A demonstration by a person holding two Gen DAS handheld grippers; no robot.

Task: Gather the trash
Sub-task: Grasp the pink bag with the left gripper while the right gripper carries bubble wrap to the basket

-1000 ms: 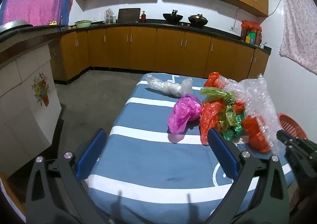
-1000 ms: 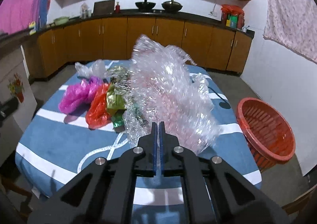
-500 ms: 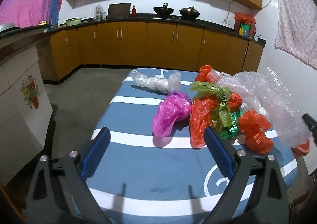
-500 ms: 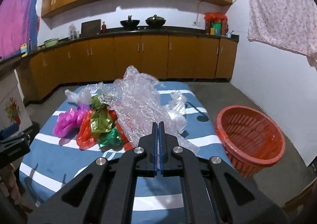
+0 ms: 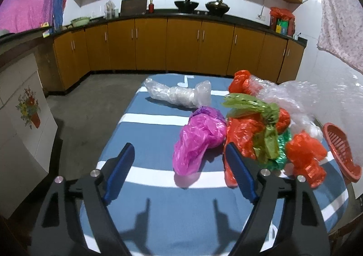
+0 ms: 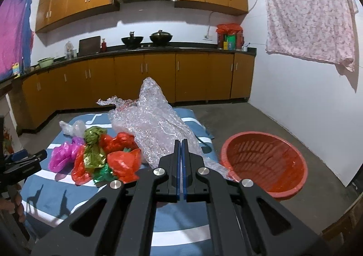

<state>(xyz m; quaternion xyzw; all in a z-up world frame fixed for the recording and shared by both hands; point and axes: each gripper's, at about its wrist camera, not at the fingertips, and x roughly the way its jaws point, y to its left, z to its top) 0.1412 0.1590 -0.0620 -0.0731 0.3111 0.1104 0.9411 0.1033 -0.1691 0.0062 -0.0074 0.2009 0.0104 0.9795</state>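
My right gripper (image 6: 181, 142) is shut on a sheet of clear bubble wrap (image 6: 154, 120), which hangs lifted above the blue striped table (image 6: 68, 190), left of the red basket (image 6: 263, 160). On the table lies a pile of crumpled bags: a pink bag (image 5: 199, 140), orange bags (image 5: 242, 135), green bags (image 5: 267, 124). My left gripper (image 5: 179, 149) hovers low over the table's near part, its jaws closing. The pink bag lies just ahead in line with the gap, and the pads do not touch it.
A clear plastic bag (image 5: 179, 95) lies alone at the table's far end. The red basket (image 5: 340, 149) stands on the floor off the table's right side. Wooden cabinets (image 5: 181, 47) line the far wall. A person's hand (image 6: 13, 201) shows at the left edge.
The right gripper has risen and swung right with the bubble wrap, pulling it off the pile. The left gripper has moved in nearer the pink bag, and its jaws stand narrower.
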